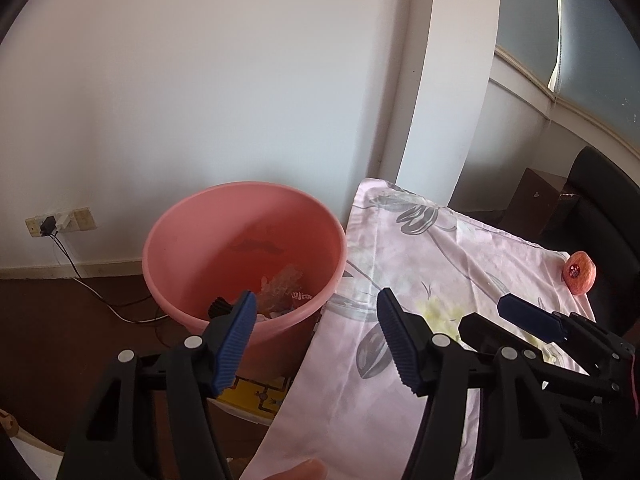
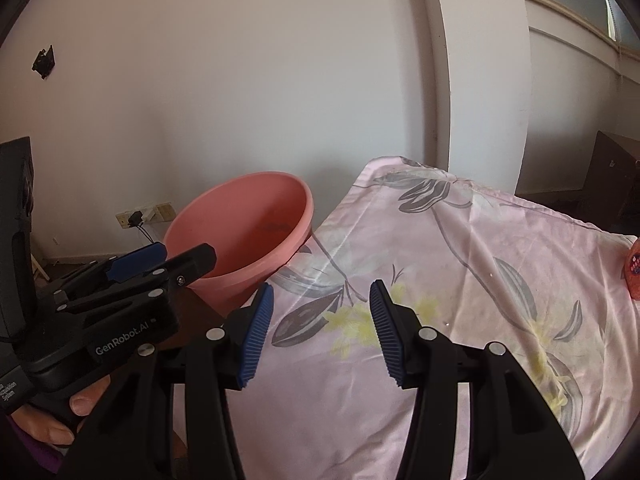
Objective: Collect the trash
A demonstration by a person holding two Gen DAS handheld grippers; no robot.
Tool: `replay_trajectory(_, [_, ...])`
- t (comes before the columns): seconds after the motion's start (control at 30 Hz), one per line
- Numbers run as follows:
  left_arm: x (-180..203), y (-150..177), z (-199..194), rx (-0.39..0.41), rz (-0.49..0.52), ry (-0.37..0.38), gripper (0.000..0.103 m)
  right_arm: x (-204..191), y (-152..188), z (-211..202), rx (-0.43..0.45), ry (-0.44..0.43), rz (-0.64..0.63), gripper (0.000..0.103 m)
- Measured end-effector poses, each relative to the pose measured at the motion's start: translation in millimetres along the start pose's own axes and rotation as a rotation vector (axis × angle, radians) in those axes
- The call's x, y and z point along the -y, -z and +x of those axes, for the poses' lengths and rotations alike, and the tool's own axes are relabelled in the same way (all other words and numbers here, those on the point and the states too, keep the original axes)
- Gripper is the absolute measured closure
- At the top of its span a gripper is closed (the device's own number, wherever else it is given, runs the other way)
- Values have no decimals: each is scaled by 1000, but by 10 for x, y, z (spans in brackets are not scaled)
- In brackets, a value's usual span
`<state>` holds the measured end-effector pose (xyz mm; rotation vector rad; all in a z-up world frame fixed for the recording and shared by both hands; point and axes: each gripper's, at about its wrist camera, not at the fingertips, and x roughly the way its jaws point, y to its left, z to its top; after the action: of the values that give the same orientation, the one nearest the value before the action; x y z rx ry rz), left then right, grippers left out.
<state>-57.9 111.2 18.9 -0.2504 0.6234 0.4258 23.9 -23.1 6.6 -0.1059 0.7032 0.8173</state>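
A pink bucket (image 1: 244, 248) stands on the floor left of the cloth-covered table (image 1: 440, 280); crumpled clear wrappers (image 1: 280, 284) lie in its bottom. It also shows in the right wrist view (image 2: 248, 236). My left gripper (image 1: 316, 340) is open and empty, between the bucket's near rim and the table's edge. My right gripper (image 2: 320, 332) is open and empty over the floral cloth (image 2: 440, 300). The right gripper also shows in the left wrist view (image 1: 532, 316), and the left gripper in the right wrist view (image 2: 160, 260). A red-pink wrapped item (image 1: 580, 272) lies at the table's far right edge, partly cut off in the right wrist view (image 2: 634, 272).
A wall socket with a black plug and cable (image 1: 50, 226) is at the left, above the dark floor. A yellow printed box (image 1: 256, 396) sits under the bucket. A black chair (image 1: 604, 216) and a brown box (image 1: 536, 204) stand behind the table.
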Motion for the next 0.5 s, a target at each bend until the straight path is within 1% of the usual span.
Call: replay_trajectory(0.5, [85,28,-137,23,22,16,42,8,55,-135,15,17,0,52])
